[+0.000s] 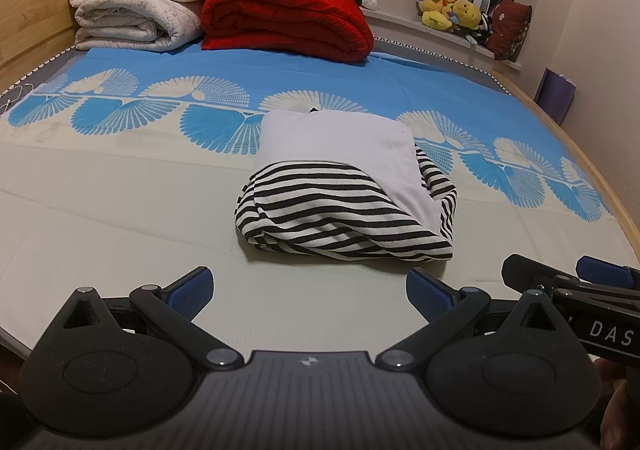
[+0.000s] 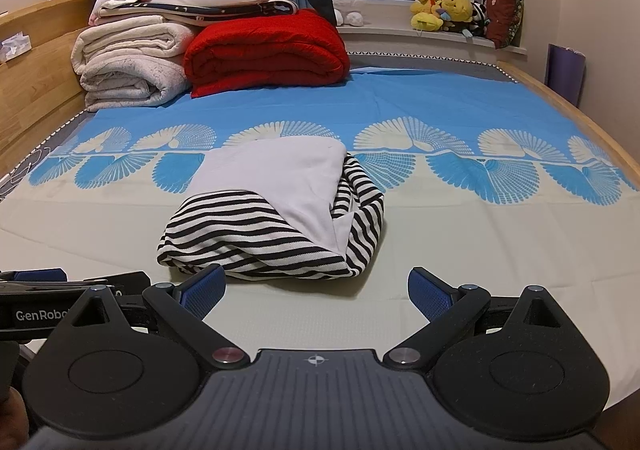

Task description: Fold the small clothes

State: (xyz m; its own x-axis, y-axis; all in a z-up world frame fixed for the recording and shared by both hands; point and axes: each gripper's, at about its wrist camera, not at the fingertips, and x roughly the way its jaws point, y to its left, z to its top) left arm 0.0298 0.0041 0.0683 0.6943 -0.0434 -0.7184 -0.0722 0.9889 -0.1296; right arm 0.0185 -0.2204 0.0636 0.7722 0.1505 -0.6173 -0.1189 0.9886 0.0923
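A small garment (image 1: 344, 186), white body with black-and-white striped parts, lies folded into a compact bundle on the bed (image 1: 120, 210). The right wrist view shows the same garment (image 2: 276, 214) a little left of centre. My left gripper (image 1: 310, 292) hovers open just short of the bundle's near edge, nothing between its blue pads. My right gripper (image 2: 316, 294) is open too and holds nothing; its left pad is close to the striped near edge. Each gripper appears at the edge of the other's view: the right gripper (image 1: 592, 282) and the left gripper (image 2: 60, 290).
Rolled white blankets (image 1: 136, 10) and a red quilt (image 1: 288, 18) are stacked at the bed's far end. Plush toys (image 1: 452, 10) sit on the window sill. A wooden bed frame (image 2: 560, 98) runs along the right; a purple bag (image 2: 566, 70) stands beyond it.
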